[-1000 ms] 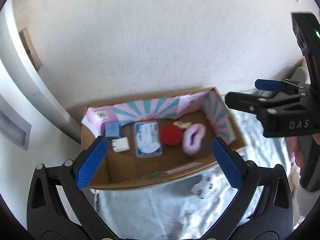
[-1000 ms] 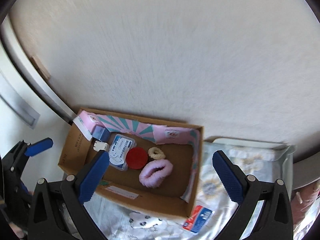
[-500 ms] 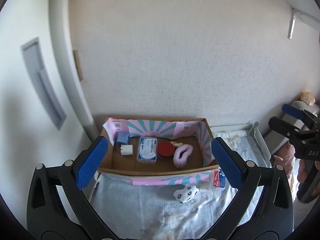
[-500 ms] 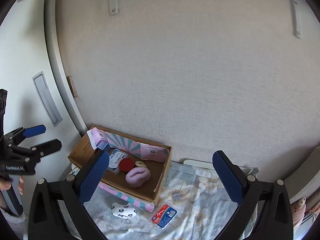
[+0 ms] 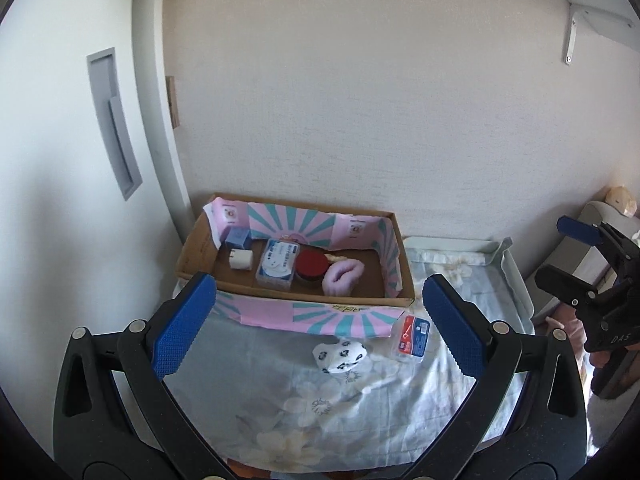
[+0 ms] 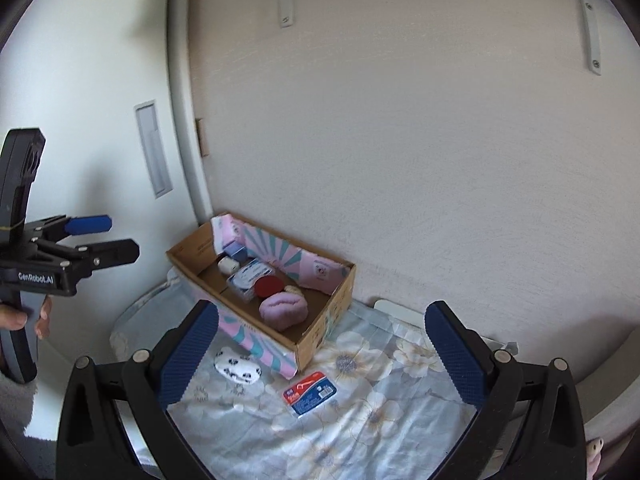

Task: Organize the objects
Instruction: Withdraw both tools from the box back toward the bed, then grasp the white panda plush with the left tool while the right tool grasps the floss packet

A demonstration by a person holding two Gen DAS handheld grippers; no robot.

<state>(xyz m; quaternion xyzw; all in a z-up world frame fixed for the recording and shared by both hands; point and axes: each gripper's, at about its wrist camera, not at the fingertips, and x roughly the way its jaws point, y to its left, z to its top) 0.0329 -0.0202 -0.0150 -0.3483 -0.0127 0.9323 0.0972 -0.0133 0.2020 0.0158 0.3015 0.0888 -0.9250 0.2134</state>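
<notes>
Fingers [image 5: 182, 326] of the left gripper [image 5: 316, 324] spread wide, gripping nothing, hovering well above the floral sheet [image 5: 320, 396]. Same for the right gripper [image 6: 322, 350]: blue fingers [image 6: 456, 354] parted wide and empty, hanging high over the bedding. Framed between the left fingers and well beyond them, the cardboard box [image 5: 296, 294] pushed against the wall, lined with pink-and-teal striped paper, one paper flap hanging over its near edge. Inside, left to right: blue cube [image 5: 238, 237] in the far left corner, white plug [image 5: 241, 259] just in front of it, clear flat case [image 5: 279, 264], red round lid [image 5: 311, 263] touching the case, small cream scrunchie [image 5: 338, 257] behind, pink fuzzy scrunchie [image 5: 342, 277] beside the lid. Right half of the box floor bare cardboard. Outside the box, on the sheet, just in front of the hanging flap: black-and-white patterned bundle [image 5: 339, 355], lying between the left fingers and lower than the box. Near it, to the right, red-and-blue packet [image 5: 411, 337], close to the box corner. From the right wrist, bundle [image 6: 238, 366] near the left-hand fingertip, packet [image 6: 310, 393] roughly midway between the fingers, box [image 6: 308, 340] beyond both.
</notes>
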